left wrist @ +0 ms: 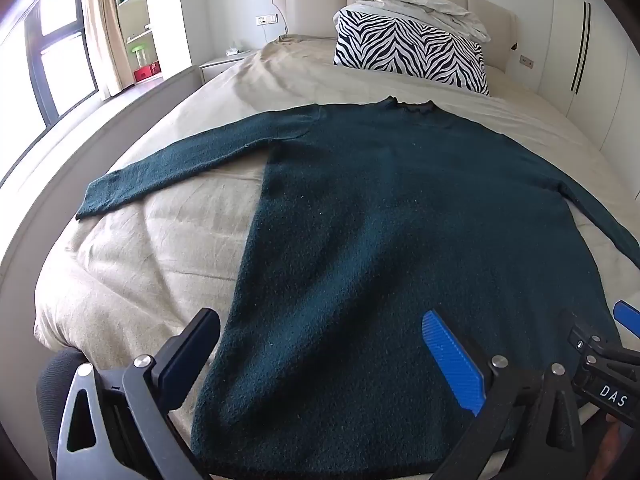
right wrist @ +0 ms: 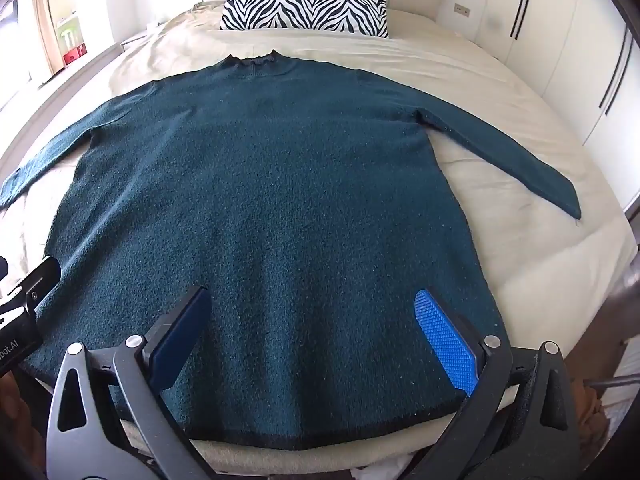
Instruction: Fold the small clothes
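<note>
A wide bed with a padded beige headboard carries everything. Its surface is a creased beige cotton cover, wrinkled most at the near left corner. A dark teal knitted long-sleeved sweater lies flat on the cover, collar toward the headboard, hem along the near edge, both sleeves spread outward and angled down. A black-and-white zebra-striped pillow lies on the cover just beyond the collar, apart from it. A crumpled off-white bundle of bedding rests on top of that pillow.
</note>
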The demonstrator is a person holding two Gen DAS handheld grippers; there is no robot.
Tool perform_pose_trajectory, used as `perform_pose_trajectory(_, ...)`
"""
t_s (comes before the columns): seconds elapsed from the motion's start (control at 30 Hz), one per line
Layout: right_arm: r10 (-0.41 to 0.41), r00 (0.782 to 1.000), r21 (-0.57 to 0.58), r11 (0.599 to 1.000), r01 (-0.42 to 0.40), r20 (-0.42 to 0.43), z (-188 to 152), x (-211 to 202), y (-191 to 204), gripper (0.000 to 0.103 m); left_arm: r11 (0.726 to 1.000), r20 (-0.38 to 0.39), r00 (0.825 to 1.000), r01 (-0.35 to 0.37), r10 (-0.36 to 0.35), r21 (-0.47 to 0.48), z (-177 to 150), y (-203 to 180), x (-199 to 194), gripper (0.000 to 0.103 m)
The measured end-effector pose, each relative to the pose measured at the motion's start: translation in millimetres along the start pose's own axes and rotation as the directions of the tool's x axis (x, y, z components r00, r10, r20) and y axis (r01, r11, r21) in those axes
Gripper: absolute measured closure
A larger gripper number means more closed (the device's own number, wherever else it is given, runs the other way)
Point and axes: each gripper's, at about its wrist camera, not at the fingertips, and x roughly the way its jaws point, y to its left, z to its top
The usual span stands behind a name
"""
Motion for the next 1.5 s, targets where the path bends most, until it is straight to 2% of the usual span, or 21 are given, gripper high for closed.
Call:
perform_pose_trajectory(0.03,-0.001,1.000,0.000,1.000,0.001,-0.001,-0.1,0.0,0.0,0.000,1.000,0.002,1.000,-0.008,0.008,0.006,-1.3,-9.2,-1.1,0.000)
perform_pose_trajectory(1.5,-0.009,1.000,-0.007,1.000,0.009,-0.011,-7.1,-2.1,-1.6,0.000,1.000,0.001,1.000,-0.001,0.001,0.004,-4.2,-17.0,-1.2,0.000)
